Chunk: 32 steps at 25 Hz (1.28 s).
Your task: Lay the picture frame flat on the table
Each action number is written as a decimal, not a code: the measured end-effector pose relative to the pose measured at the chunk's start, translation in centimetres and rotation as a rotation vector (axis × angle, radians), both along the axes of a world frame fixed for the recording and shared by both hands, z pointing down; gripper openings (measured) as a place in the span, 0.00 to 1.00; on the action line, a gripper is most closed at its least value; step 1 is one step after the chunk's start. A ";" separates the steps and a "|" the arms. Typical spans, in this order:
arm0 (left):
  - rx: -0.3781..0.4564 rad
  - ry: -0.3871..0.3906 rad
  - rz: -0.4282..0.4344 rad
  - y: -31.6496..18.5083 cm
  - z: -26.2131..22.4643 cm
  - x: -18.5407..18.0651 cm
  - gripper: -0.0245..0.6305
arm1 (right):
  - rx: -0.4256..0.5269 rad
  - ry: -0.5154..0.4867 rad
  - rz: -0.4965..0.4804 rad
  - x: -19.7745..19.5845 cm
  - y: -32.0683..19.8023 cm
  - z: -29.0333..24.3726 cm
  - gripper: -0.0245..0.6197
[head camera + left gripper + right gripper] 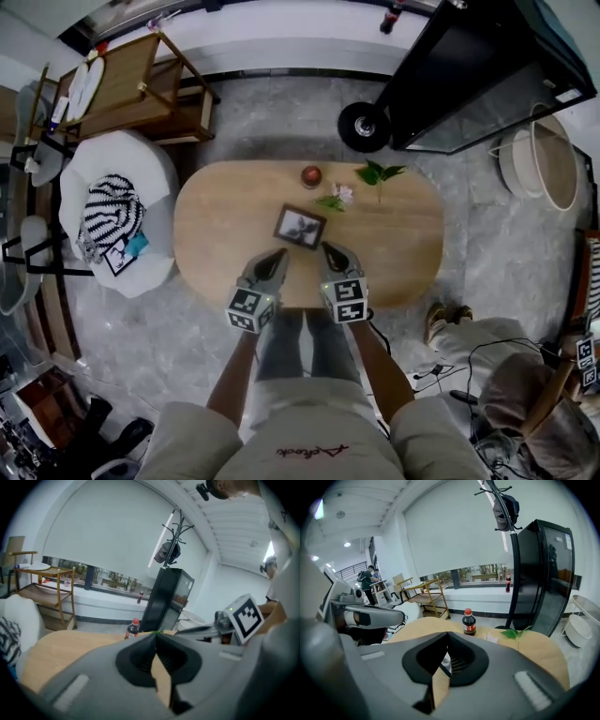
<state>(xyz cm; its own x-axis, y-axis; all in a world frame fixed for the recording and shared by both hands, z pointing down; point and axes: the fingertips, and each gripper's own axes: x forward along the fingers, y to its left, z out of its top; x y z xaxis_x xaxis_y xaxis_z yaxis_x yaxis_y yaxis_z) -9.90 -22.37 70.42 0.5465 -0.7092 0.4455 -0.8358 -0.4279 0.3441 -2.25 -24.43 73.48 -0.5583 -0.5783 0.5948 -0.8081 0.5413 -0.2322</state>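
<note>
The dark-rimmed picture frame [300, 227] stands near the middle of the oval wooden table [216, 234], its picture facing up at the head camera. Whether it lies flat or leans back I cannot tell. My left gripper [280, 254] is just short of the frame's near left corner, jaws shut and empty, tips touching [154, 634]. My right gripper [328, 248] is by the near right corner, also shut with nothing held [447, 633]. A sliver of the frame [445, 660] shows through the gap behind the right jaws.
Past the frame stand a red-capped cola bottle [311, 175] [468, 623], a green leafy sprig [378, 172] and a small flower [336, 196]. A white armchair with striped cloth [111, 217] is left of the table, a black cabinet [478, 70] is far right, and a seated person [497, 361] is near right.
</note>
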 end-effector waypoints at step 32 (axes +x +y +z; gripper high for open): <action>0.300 -0.084 0.004 -2.5 -24.8 -1.0 0.04 | 0.301 -0.066 0.147 5.7 -1.4 -26.3 0.04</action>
